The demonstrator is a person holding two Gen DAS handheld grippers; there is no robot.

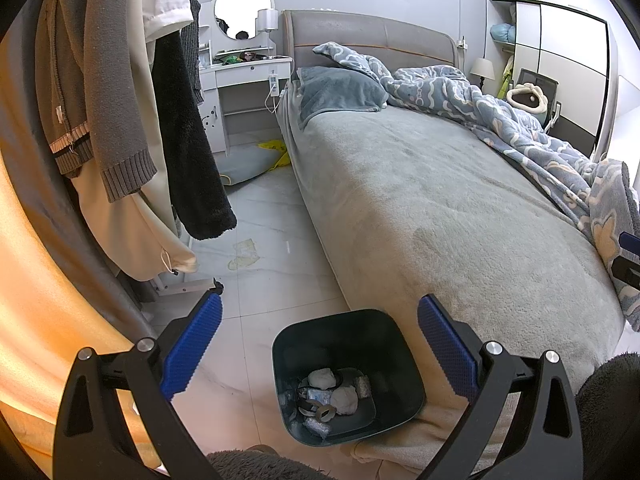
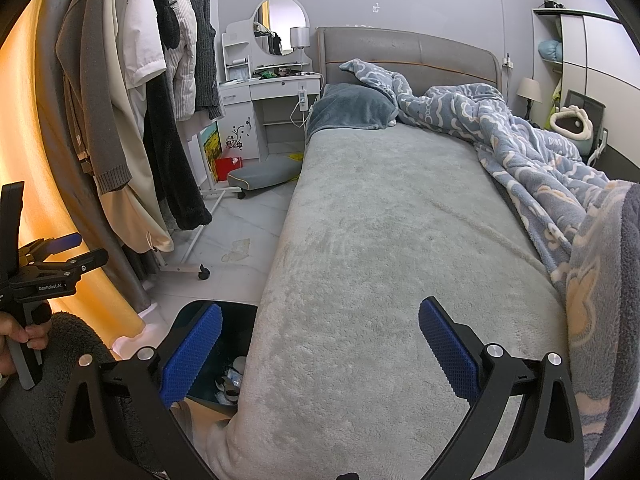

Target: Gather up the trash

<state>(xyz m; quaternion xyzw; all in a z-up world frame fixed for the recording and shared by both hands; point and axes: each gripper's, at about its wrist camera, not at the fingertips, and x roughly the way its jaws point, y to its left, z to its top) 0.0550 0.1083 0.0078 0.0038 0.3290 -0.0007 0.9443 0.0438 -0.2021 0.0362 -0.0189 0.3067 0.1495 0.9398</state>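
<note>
Both grippers empty rn: left gripper (image 1: 320,344) jaws spread wide above the dark bin (image 1: 404,384), right gripper (image 2: 320,346) likewise over the bed (image 2: 380,240) edge. Crumpled wrapper (image 1: 245,254) lies on the floor tiles near the clothes rack (image 2: 192,268). Prob light, flimsy, crinkly; pinch a raised fold.

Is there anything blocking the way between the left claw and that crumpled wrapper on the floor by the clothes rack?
Nothing visible blocks it. The left gripper is open and empty above the trash bin; the wrapper lies ahead on bare tile, between the hanging clothes and the bed.
</note>
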